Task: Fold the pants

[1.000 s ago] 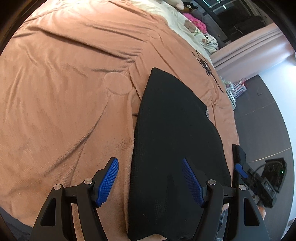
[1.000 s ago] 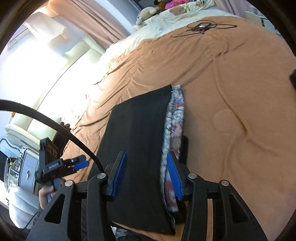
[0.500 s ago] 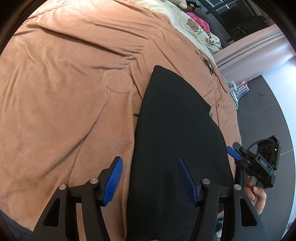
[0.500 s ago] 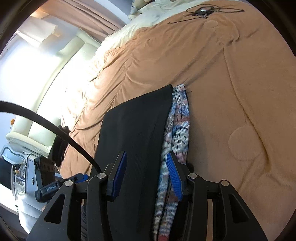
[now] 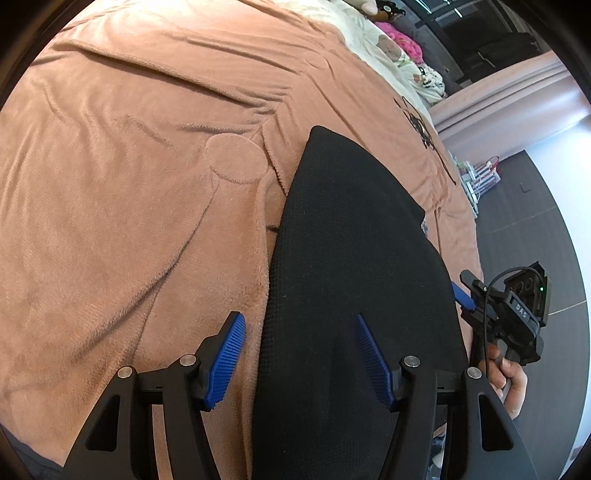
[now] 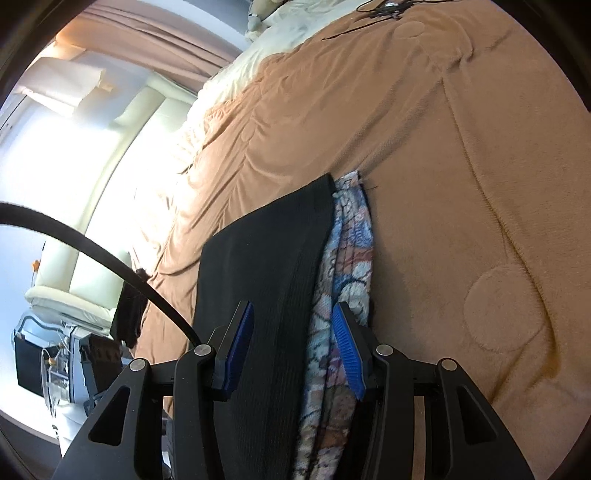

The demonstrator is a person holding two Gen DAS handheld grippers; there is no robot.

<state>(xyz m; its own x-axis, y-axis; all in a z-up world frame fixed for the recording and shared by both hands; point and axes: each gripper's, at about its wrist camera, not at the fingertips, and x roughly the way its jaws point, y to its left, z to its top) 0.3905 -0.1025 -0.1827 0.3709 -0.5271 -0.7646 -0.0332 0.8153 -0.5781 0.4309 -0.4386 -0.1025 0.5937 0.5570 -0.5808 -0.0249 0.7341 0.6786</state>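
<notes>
A pair of black, waffle-textured knit pants (image 5: pixel 354 295) lies folded into a long flat panel on the orange-brown fleece blanket (image 5: pixel 140 192) that covers the bed. In the left wrist view the panel runs from the bottom edge up to a rounded far end, near a round stitched patch in the blanket.

The left hand-held gripper (image 5: pixel 299 356) hovers over the near end of the pants with its blue ribbed pads spread wide; the left pad sits over the blanket just beside the cloth's edge and the right pad over the black fabric. Nothing is caught between them. At the right edge of that view the right hand-held gripper (image 5: pixel 466 299) shows beside the pants, gripped by a bare hand (image 5: pixel 508 380).

In the right wrist view the right hand-held gripper (image 6: pixel 293 350) has its blue pads moderately apart, straddling the long edge of the pants (image 6: pixel 266 273) and a patterned blue, white and rust fabric (image 6: pixel 347 266) that peeks out along that edge, apparently below the black layer. Whether the pads touch the cloth cannot be told. A black cable (image 6: pixel 96 254) arcs across the left side, and tangled black cords (image 6: pixel 384 9) lie on the blanket's far end.
</notes>
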